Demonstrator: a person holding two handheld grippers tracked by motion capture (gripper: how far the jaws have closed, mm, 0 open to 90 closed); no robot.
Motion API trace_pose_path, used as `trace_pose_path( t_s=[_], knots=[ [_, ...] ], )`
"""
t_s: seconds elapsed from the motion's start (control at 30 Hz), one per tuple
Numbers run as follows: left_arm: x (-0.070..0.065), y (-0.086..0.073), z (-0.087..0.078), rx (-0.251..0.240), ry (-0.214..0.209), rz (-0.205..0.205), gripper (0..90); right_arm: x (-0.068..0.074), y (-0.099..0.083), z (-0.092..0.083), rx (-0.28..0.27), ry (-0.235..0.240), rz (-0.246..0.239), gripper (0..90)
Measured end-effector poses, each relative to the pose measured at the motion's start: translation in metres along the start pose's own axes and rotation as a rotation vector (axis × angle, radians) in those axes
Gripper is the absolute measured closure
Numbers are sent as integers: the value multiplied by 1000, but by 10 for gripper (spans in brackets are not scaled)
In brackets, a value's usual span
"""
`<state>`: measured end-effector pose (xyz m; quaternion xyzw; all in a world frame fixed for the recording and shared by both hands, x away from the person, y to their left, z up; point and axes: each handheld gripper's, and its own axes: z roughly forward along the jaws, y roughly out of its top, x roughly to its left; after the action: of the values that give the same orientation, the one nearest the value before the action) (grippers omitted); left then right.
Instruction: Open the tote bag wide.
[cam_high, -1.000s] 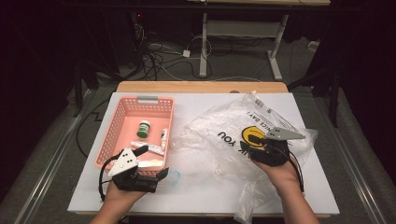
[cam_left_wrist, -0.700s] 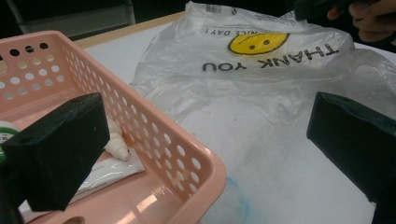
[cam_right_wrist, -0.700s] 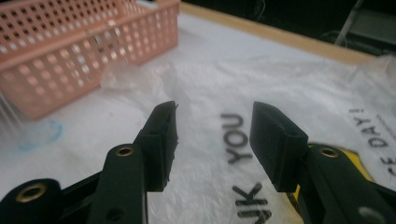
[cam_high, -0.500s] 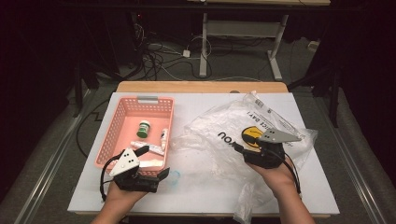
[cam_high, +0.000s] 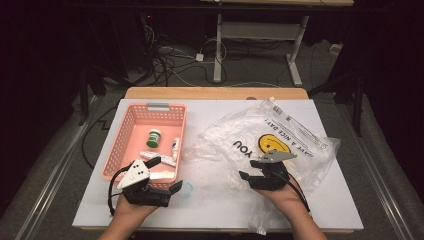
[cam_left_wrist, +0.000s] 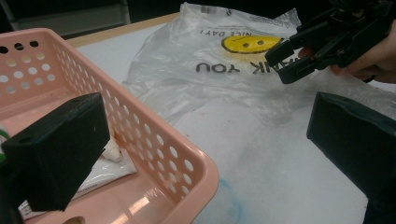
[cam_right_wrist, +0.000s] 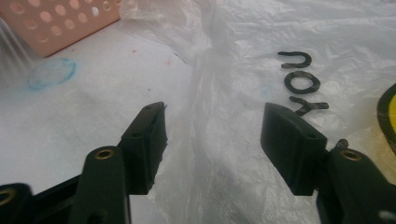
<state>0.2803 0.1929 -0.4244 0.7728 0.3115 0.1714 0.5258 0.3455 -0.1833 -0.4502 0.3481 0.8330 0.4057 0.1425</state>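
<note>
- Your right tool (cam_high: 248, 176) sits low over the near-left part of the plastic bag (cam_high: 300, 150) – jaws about half open after widening just now, with a raised fold of film between them but not pinched.
- The bag lies crumpled at 3 o'clock on the worktop (cam_high: 210, 210), the pink basket (cam_high: 117, 150) at 9 o'clock.
- Close on one layer only, squarely.
- Your left tool (cam_high: 167, 176) rests wide open and empty by the basket's near corner – keep it steady.

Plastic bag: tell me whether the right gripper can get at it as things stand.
Probably yes. The right gripper hovers over the plastic bag, jaws apart, having just been opening, with a raised fold of film between them and nothing blocking it.
</note>
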Motion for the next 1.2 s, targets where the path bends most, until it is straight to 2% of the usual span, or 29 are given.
trace_pose_path(
  t_s=[0.13, 0.3, 0.57, 0.63, 0.67, 0.77, 0.8, 0.83, 0.9, 1.0, 1.2],
  knots=[
    [1, -1, -4, 0, 6, 10, 0, 3, 2, 6, 13, -8, -13, 372],
    [-1, -1, -9, -10, 21, 3, 0, 8, 1, 13, 37, 8, -41, 372],
    [-7, -1, -6, 5, 28, 10, 0, 15, -3, 22, 91, 2, -86, 388],
    [-7, -1, -6, 7, 29, 11, 0, 16, -4, 25, 102, 4, -97, 408],
    [-6, -1, -6, 7, 29, 9, 0, 16, -5, 29, 132, -3, -118, 446],
    [-5, -1, -7, 5, 32, 4, 0, 16, -7, 32, 129, 3, -117, 485],
    [-5, -1, -7, 4, 31, 4, 0, 16, -7, 31, 132, -5, -111, 544],
    [-4, -2, -7, 3, 31, 3, 0, 16, -7, 31, 132, -5, -111, 544],
    [-4, -2, -7, 5, 29, 6, 0, 13, -7, 30, 129, -12, -101, 609],
    [-5, -2, -7, 4, 26, 9, 0, 12, -8, 30, 127, -10, -92, 638],
    [-4, -2, -8, 2, 28, 7, 0, 10, -8, 29, 117, -27, -76, 754]
  ],
)
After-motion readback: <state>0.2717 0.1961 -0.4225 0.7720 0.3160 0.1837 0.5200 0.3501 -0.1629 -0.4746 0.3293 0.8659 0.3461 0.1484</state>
